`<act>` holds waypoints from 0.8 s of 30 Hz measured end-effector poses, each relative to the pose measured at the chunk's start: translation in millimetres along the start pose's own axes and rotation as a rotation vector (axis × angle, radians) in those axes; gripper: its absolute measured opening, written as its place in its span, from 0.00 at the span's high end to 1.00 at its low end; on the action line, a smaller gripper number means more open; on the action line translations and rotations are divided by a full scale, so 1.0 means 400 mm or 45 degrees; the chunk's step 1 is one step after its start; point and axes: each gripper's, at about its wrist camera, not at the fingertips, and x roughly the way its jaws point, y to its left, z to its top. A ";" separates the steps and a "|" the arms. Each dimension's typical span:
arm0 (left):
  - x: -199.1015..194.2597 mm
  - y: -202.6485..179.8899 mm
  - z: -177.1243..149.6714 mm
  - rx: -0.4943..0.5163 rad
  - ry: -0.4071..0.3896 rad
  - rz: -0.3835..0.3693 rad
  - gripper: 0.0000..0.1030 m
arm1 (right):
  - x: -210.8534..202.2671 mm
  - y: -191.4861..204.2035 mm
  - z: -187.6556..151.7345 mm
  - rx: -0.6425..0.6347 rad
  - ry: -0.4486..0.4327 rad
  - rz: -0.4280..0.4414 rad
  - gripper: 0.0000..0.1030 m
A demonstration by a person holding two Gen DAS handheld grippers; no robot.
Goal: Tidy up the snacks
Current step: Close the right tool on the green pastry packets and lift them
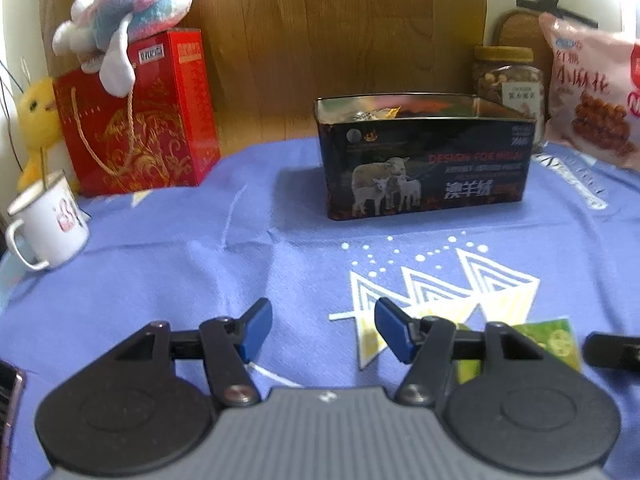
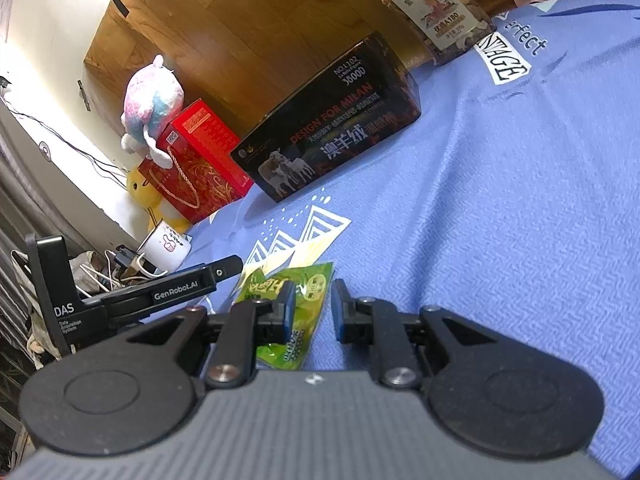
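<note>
Nearest the right hand-held gripper [image 2: 313, 308], a green snack packet [image 2: 296, 304] is seen flat on the blue cloth [image 2: 500, 240] of the tabletop, between nearly closed jaws; contact cannot be told. Nothing is held by the half-open left hand-held gripper [image 1: 322, 330]. An open tin [image 1: 424, 156] stands beyond.

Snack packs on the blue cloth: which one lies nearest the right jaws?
The small green foil sachet, flat between the right gripper jaws; the pink bag and nut jar stand far back.
</note>
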 end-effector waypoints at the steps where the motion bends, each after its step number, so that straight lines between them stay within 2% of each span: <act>1: -0.006 0.007 0.001 -0.017 0.000 -0.024 0.44 | 0.000 0.000 0.000 0.000 0.000 0.000 0.79; 3: -0.020 0.026 0.001 -0.061 0.003 -0.111 0.44 | 0.000 0.000 0.000 0.001 0.001 0.001 0.79; 8: -0.029 0.078 -0.011 -0.227 0.094 -0.455 0.43 | -0.001 -0.010 0.002 0.038 0.008 0.020 0.79; 12: -0.009 0.080 -0.030 -0.312 0.170 -0.615 0.42 | -0.004 -0.009 0.001 0.046 0.005 0.021 0.79; 14: -0.016 0.063 -0.037 -0.287 0.153 -0.625 0.33 | -0.004 -0.008 0.000 0.045 0.006 0.018 0.79; 16: -0.021 0.039 -0.042 -0.258 0.142 -0.635 0.32 | -0.004 -0.005 0.000 0.042 0.007 0.012 0.79; 18: -0.026 0.010 -0.045 -0.209 0.130 -0.644 0.43 | 0.000 0.003 -0.004 0.034 0.016 0.007 0.78; 19: -0.025 -0.001 -0.046 -0.190 0.137 -0.657 0.54 | 0.005 0.004 -0.006 0.041 0.026 0.016 0.78; 20: -0.030 -0.012 -0.048 -0.174 0.120 -0.619 0.61 | 0.010 0.009 -0.010 0.045 0.037 0.028 0.78; 21: -0.032 -0.020 -0.050 -0.147 0.107 -0.586 0.65 | 0.012 0.016 -0.014 0.034 0.038 0.024 0.78; 24: -0.032 0.004 -0.050 -0.204 0.106 -0.615 0.74 | 0.017 0.031 -0.021 0.004 0.035 0.008 0.78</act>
